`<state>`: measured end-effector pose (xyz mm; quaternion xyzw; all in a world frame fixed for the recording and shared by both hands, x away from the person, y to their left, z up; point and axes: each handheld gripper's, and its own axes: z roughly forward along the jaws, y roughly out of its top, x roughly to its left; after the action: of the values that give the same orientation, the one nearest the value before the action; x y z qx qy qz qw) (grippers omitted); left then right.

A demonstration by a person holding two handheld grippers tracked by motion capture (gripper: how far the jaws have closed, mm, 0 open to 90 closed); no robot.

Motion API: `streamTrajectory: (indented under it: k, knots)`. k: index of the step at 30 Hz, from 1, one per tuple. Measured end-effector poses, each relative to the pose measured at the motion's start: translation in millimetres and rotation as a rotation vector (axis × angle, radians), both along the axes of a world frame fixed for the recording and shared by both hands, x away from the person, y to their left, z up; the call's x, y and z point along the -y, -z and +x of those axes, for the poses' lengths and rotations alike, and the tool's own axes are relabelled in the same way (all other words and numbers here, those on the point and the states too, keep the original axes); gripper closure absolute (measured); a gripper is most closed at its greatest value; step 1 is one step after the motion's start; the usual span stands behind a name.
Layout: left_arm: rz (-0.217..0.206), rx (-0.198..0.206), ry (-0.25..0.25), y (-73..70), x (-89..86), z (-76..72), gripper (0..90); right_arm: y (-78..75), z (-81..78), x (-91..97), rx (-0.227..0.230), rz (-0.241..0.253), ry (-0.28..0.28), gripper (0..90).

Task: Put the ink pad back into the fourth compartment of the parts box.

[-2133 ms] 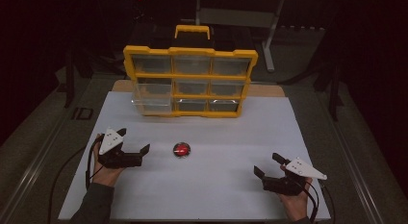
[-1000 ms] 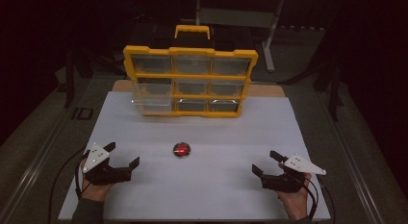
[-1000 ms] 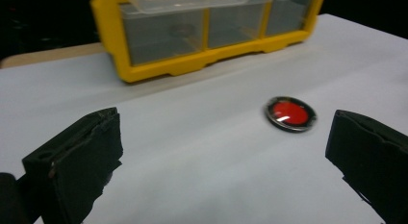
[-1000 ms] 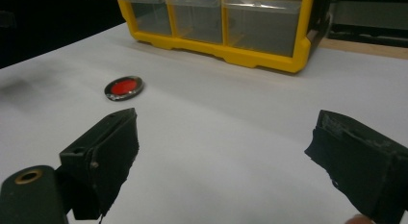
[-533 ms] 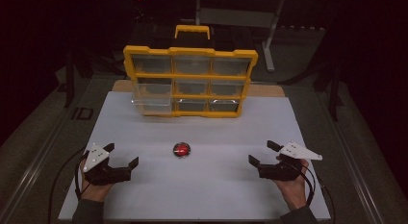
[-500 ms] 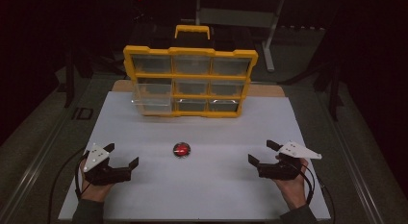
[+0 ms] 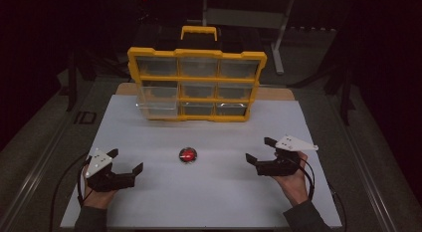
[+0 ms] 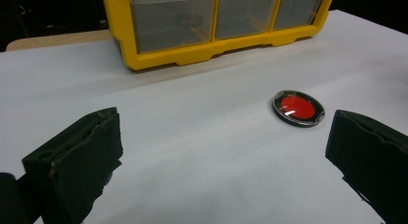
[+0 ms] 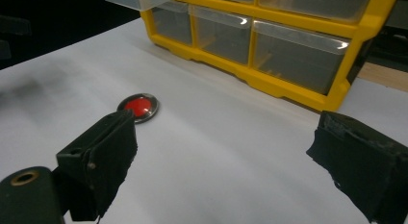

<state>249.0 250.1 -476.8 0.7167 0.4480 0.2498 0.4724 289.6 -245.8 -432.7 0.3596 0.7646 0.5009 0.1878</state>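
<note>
There is one round red disc [image 7: 188,155] with a dark rim. There is one yellow organizer case [image 7: 196,85] with one handle [image 7: 199,32] on top. The case has nine clear drawers, three rows of three; one drawer [image 7: 158,100], in the left column, is pulled out, and eight are pushed in. There are two hand-held grippers: the left hand-held gripper [image 7: 126,162] and the right hand-held gripper [image 7: 259,149]. Each has two black jaws and one cable. One white tabletop [image 7: 214,197] carries it all.
</note>
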Motion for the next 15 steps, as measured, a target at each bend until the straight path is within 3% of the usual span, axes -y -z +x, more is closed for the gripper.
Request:
streamTrajectory:
  k: [15]
  knots:
    - [0.006,0.000,-0.001,0.4,0.7,-0.1,0.0,-12.6,14.7,-25.3,-0.024,-0.040,-0.041,7.7]
